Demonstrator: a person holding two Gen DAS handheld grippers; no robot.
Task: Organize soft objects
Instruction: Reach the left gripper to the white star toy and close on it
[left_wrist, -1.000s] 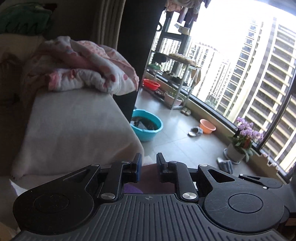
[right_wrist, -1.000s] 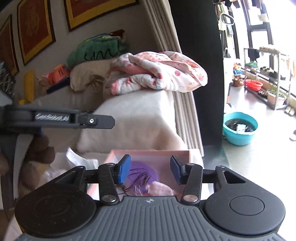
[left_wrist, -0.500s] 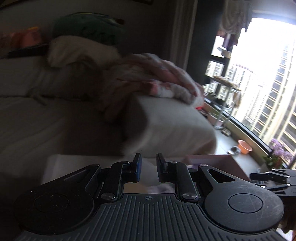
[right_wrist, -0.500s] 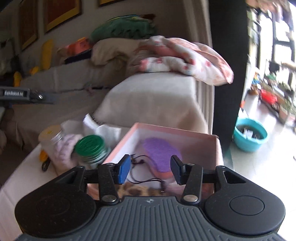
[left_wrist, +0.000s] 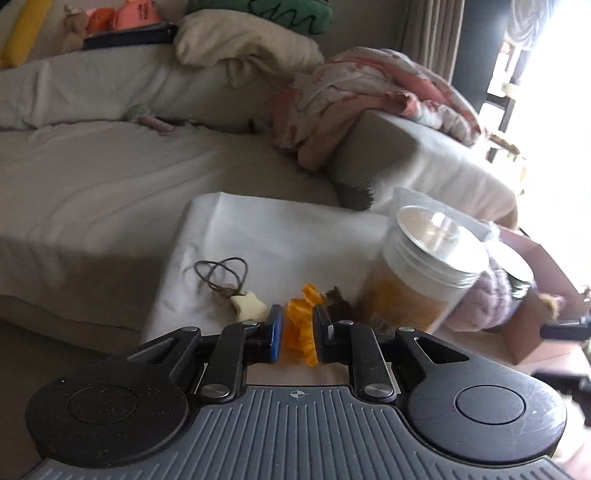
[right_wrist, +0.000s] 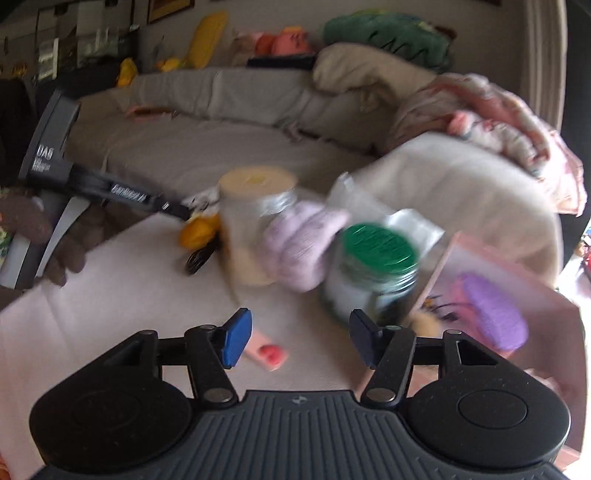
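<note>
An orange ruffled scrunchie (left_wrist: 303, 325) lies on the white table cloth (left_wrist: 280, 236), seen between the narrowly parted jaws of my left gripper (left_wrist: 297, 336); contact is unclear. A cream charm on a cord (left_wrist: 248, 305) lies left of it. A lilac knitted item (right_wrist: 301, 242) rests between two jars. A pink box (right_wrist: 509, 295) holds a purple pad (right_wrist: 493, 314). My right gripper (right_wrist: 301, 341) is wide open and empty above a small pink item (right_wrist: 266, 353).
A clear jar with a silver lid (left_wrist: 421, 273) and a green-lidded jar (right_wrist: 373, 273) stand mid-table. A black hair tie (right_wrist: 199, 258) lies near the scrunchie (right_wrist: 197, 230). A sofa (left_wrist: 92, 177) with a pink blanket (left_wrist: 369, 99) lies behind.
Both views have swung left from the window and box to the table. My right gripper has opened wider. The left gripper now frames the orange scrunchie.
</note>
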